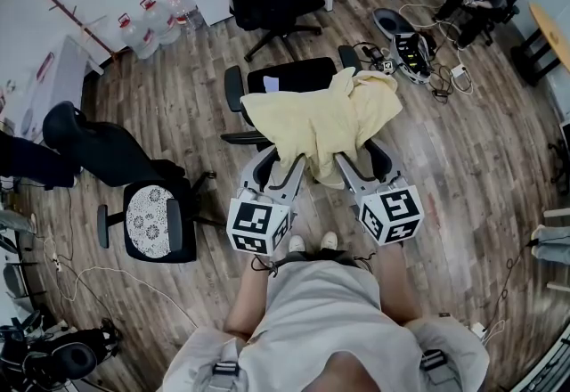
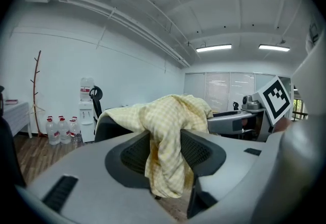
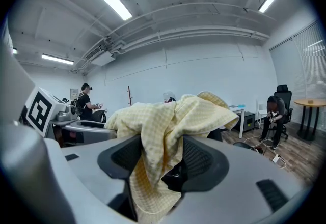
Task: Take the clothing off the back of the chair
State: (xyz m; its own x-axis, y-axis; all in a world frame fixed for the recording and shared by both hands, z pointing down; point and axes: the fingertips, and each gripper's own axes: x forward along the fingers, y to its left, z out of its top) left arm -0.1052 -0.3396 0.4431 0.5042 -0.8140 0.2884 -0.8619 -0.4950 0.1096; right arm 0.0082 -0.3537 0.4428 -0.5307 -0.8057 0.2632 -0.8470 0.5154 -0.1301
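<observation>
1. I see the clothing (image 1: 321, 118), a pale yellow checked garment, draped over the back of the black office chair (image 1: 294, 77) right in front of me, with its near edge hanging down toward both grippers
2. My left gripper (image 1: 280, 166) is up against the left part of that hanging edge
3. In the left gripper view its jaws stand apart with a loose fold of the clothing (image 2: 163, 116) hanging between them; the cloth brushes the pads, but it is not clamped, so the left gripper (image 2: 165, 151) is released
4. My right gripper (image 1: 361, 163) is at the right part of the edge
5. In the right gripper view the right gripper (image 3: 160, 159) is released too, its jaws wide, with a fold of clothing (image 3: 168, 116) dangling between them
6. The chair stands on the wooden floor (image 1: 463, 167)
</observation>
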